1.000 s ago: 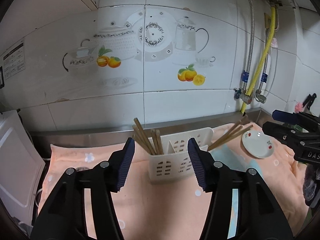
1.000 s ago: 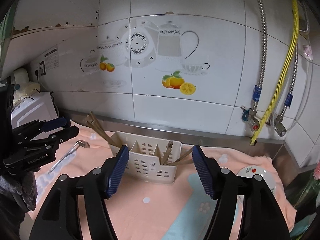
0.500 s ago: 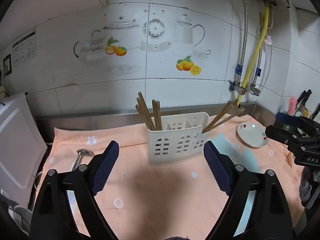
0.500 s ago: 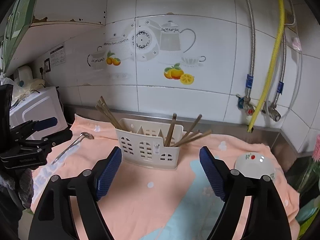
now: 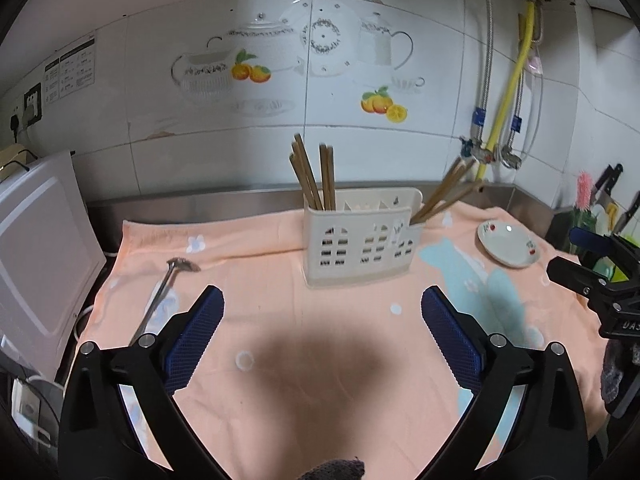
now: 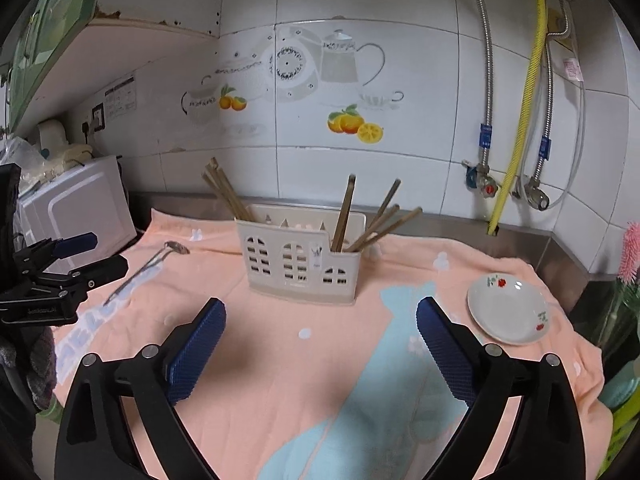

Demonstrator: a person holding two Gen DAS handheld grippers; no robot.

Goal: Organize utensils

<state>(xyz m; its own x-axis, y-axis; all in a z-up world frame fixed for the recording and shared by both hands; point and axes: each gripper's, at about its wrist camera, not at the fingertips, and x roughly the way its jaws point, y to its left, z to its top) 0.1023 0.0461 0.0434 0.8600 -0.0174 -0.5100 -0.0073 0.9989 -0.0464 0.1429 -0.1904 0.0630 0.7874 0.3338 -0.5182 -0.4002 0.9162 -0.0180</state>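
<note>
A cream plastic utensil caddy (image 5: 360, 240) (image 6: 300, 258) stands on the peach towel (image 5: 280, 340) (image 6: 320, 380). Wooden chopsticks stand in its left end (image 5: 312, 176) (image 6: 226, 194) and lean out of its right end (image 5: 446, 194) (image 6: 372, 220). A metal spoon (image 5: 164, 288) (image 6: 148, 264) lies on the towel to the caddy's left. My left gripper (image 5: 322, 320) is open and empty, in front of the caddy. My right gripper (image 6: 320, 328) is open and empty, also in front of it.
A small white dish (image 5: 508, 242) (image 6: 508, 308) sits on the towel at the right. A white appliance (image 5: 36, 256) (image 6: 76, 216) stands at the left. The tiled wall with pipes (image 6: 516, 120) is behind. Knives (image 5: 608, 192) hang far right.
Both grippers have pulled back from the caddy and their jaws have opened wider. The spoon has come into the left wrist view.
</note>
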